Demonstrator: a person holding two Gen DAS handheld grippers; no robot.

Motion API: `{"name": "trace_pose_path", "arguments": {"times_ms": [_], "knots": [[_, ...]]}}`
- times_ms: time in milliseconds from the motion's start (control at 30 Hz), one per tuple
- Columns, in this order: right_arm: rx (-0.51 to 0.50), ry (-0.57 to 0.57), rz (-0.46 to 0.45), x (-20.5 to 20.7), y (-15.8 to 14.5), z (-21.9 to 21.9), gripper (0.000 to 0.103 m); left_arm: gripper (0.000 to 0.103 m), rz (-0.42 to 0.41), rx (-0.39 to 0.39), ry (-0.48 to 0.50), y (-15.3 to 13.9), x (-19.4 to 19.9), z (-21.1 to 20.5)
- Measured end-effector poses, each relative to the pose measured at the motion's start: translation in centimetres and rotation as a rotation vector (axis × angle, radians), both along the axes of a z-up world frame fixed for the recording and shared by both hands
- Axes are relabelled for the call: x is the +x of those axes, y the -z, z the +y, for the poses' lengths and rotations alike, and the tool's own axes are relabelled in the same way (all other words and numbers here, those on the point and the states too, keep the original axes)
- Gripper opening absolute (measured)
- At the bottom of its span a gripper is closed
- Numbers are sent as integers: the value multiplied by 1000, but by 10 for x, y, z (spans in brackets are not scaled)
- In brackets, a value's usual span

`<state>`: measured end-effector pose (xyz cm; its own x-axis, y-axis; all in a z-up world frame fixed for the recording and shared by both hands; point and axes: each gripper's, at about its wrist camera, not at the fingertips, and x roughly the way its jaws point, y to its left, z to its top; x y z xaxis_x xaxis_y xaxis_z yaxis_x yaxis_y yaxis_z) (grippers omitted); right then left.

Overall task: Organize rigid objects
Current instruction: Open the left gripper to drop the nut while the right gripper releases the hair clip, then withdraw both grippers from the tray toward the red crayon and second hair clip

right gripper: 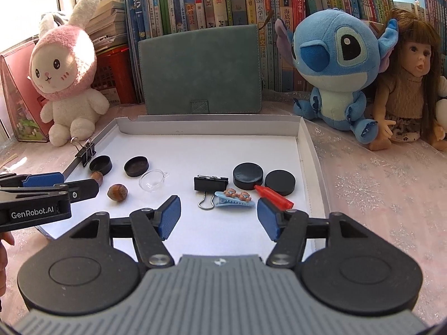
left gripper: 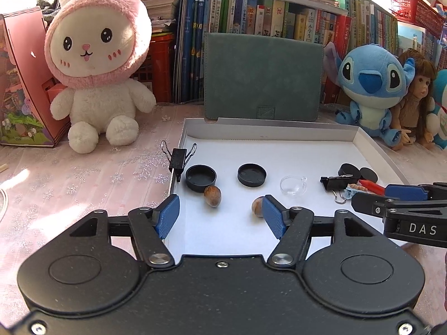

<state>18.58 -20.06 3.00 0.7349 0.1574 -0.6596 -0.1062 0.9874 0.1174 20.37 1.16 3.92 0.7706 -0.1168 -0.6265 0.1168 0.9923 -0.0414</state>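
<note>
Shallow white tray (right gripper: 304, 139) on the table, small items kept loosely by kind: nuts (right gripper: 117, 192) and caps (right gripper: 136, 166) left, clips (right gripper: 211, 183) and discs (right gripper: 248, 176) right; left gripper (left gripper: 220, 212) and right gripper (right gripper: 219, 215) held wide open, empty, presumably ready for sorting.

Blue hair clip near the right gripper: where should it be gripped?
Grip the blue hair clip across its narrow width at mid-body, coming from above. It lies flat and long sideways, level with the open right gripper, the black binder clip close behind.
</note>
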Motion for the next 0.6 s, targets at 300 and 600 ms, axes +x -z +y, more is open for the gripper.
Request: {"name": "trace_pose_path", "arguments": {"times_ms": [300, 600], "knots": [[-18, -56, -61, -26, -13, 2, 88, 84, -66, 33, 63, -14, -35, -6], [-20, -88, -109, -54, -18, 2, 100, 87, -71, 6, 81, -17, -63, -2]]}}
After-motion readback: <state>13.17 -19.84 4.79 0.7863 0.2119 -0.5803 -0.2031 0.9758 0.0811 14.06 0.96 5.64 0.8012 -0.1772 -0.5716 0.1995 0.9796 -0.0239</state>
